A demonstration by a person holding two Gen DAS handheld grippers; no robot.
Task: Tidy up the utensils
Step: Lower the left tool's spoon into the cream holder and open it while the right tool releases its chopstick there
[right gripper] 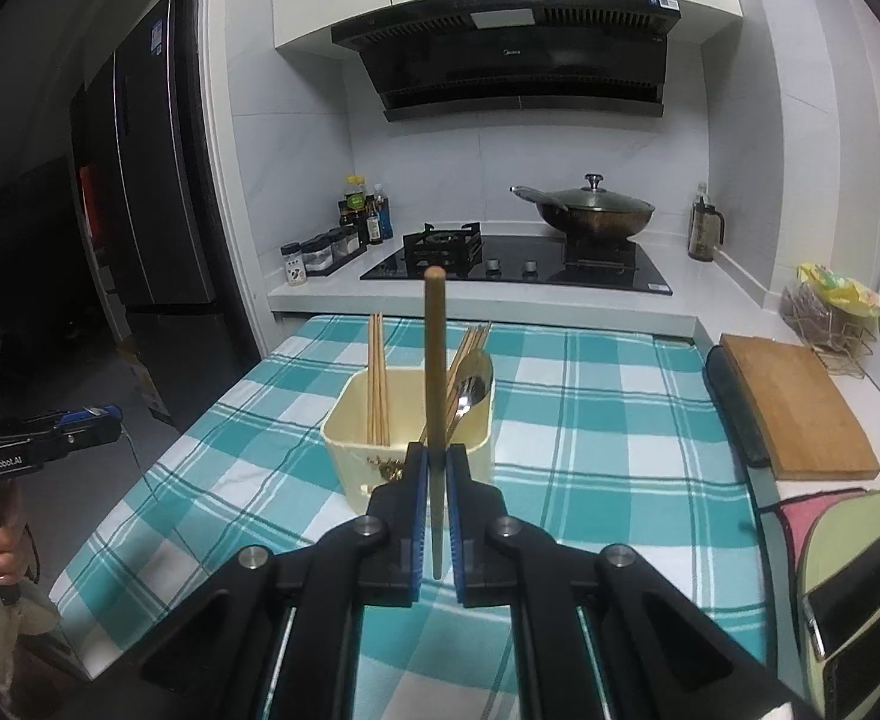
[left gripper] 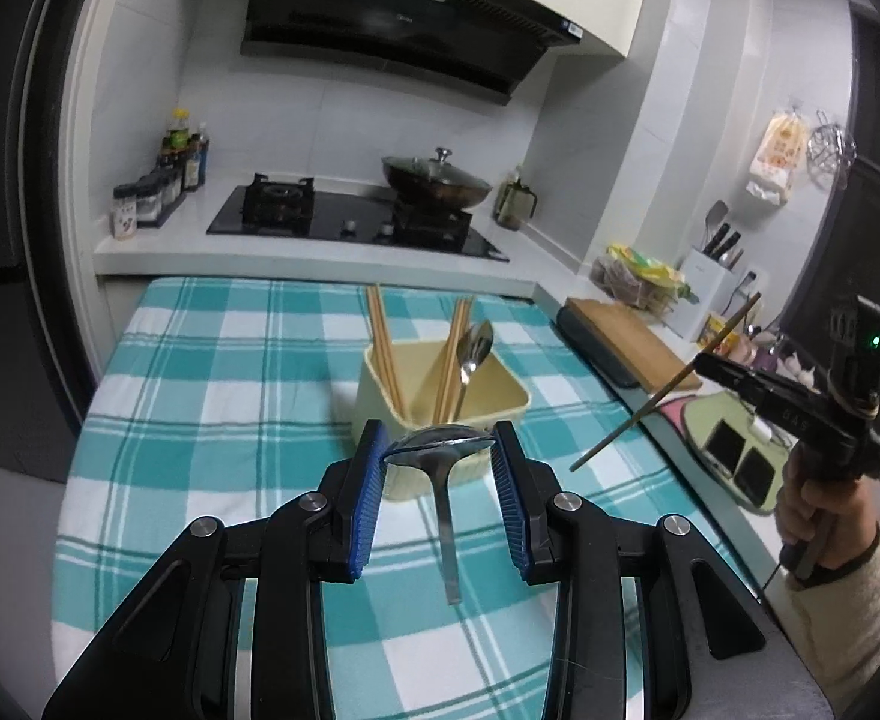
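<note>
My left gripper point(left gripper: 438, 441) is shut on the bowl of a metal spoon point(left gripper: 447, 516), whose handle hangs down toward the camera above the checked cloth. Just beyond stands a cream utensil bin point(left gripper: 503, 405) holding several chopsticks point(left gripper: 385, 354) and another spoon point(left gripper: 476, 348). My right gripper point(right gripper: 437, 462) is shut on a single wooden chopstick point(right gripper: 435, 360) that stands upright in front of the same bin point(right gripper: 350, 420). In the left wrist view that chopstick point(left gripper: 668, 387) slants out of the right gripper point(left gripper: 701, 363), held by a hand at the right.
The teal checked cloth point(right gripper: 608, 420) covers the table. Behind it a stove point(right gripper: 518, 267) carries a lidded wok point(right gripper: 593, 210). A wooden cutting board point(right gripper: 800, 408) lies on the right counter, near a knife block point(left gripper: 710, 294). A fridge point(right gripper: 140, 180) stands at the left.
</note>
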